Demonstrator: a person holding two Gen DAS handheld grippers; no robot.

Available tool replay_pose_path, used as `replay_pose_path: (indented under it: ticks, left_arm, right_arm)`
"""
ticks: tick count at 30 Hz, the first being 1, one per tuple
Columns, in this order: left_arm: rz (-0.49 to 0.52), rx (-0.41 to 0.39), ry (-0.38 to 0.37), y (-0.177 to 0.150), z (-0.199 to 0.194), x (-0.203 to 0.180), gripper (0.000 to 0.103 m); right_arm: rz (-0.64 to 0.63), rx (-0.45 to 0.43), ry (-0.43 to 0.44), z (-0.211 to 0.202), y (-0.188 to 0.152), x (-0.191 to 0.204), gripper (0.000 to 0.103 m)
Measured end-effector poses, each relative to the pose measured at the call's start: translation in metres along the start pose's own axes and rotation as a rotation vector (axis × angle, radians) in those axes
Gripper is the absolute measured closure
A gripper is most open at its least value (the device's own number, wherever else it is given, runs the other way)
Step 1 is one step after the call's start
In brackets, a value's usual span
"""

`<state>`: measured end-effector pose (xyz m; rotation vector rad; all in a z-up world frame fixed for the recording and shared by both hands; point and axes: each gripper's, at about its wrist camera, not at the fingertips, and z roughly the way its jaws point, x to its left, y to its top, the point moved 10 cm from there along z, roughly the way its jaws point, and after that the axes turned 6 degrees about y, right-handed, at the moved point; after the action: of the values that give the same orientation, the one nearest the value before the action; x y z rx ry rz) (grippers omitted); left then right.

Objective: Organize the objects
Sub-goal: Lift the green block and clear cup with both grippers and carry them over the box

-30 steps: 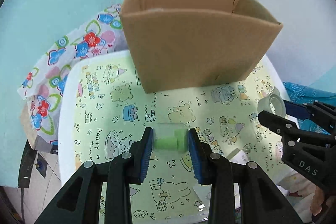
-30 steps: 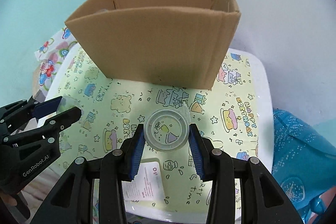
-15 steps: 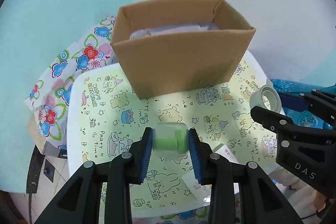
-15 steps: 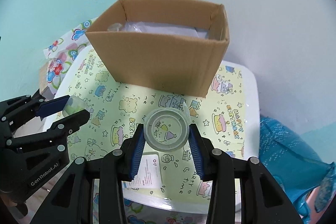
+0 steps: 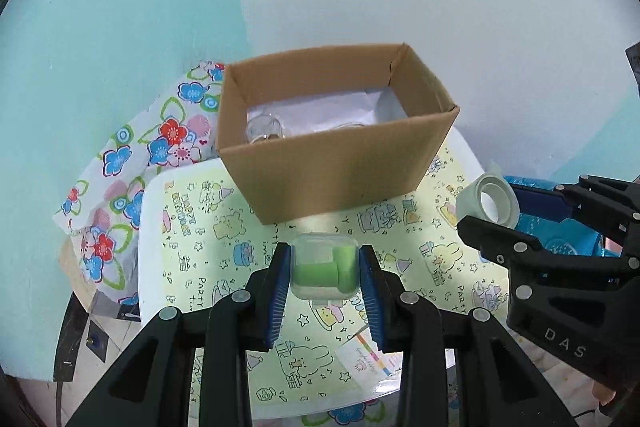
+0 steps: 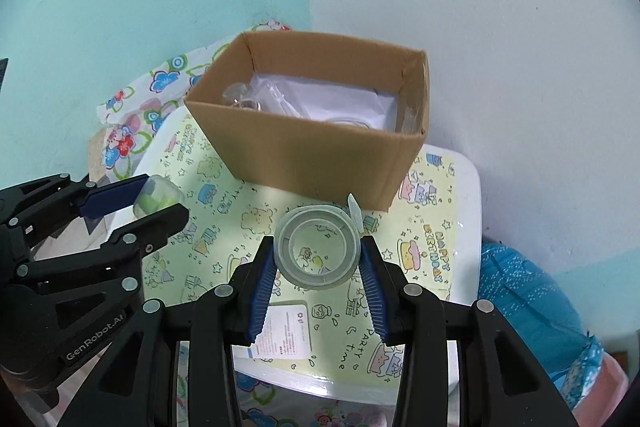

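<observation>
My left gripper (image 5: pixel 324 267) is shut on a small clear plastic case (image 5: pixel 324 269) with green pieces inside, held above the table in front of the open cardboard box (image 5: pixel 340 179). My right gripper (image 6: pixel 318 257) is shut on a roll of clear tape (image 6: pixel 318 251), also held above the table before the box (image 6: pixel 316 155). The box holds white paper and clear plastic items. The right gripper with the tape (image 5: pixel 490 203) shows at the right of the left wrist view. The left gripper with the case (image 6: pixel 158 195) shows at the left of the right wrist view.
The box stands at the back of a small white table (image 6: pixel 466 203) covered by a yellow cartoon sheet. A printed card (image 6: pixel 282 327) lies near the front edge. A flowered cloth (image 5: pixel 120 163) lies left, a blue bag (image 6: pixel 532 303) right. Walls stand close behind.
Both grippers have risen and drawn back with their loads. The box now looks smaller and its inside has come into view.
</observation>
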<state>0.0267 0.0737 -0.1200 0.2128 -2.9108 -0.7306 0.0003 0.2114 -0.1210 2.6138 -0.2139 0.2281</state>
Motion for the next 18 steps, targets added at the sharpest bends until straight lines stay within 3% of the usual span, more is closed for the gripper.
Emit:
replay_pose_path:
  ticks: [5,18]
  left_arm:
    - [-0.025,0.008,-0.053,0.007,-0.005,0.002,0.069]
    - [-0.018,-0.008,-0.044,0.026,-0.011,0.017,0.069]
  right_arm:
    - [-0.031,-0.005,-0.014,-0.006,0.007,0.008,0.059]
    - [-0.037,0.002,0.014,-0.009,0.029,0.013,0.059]
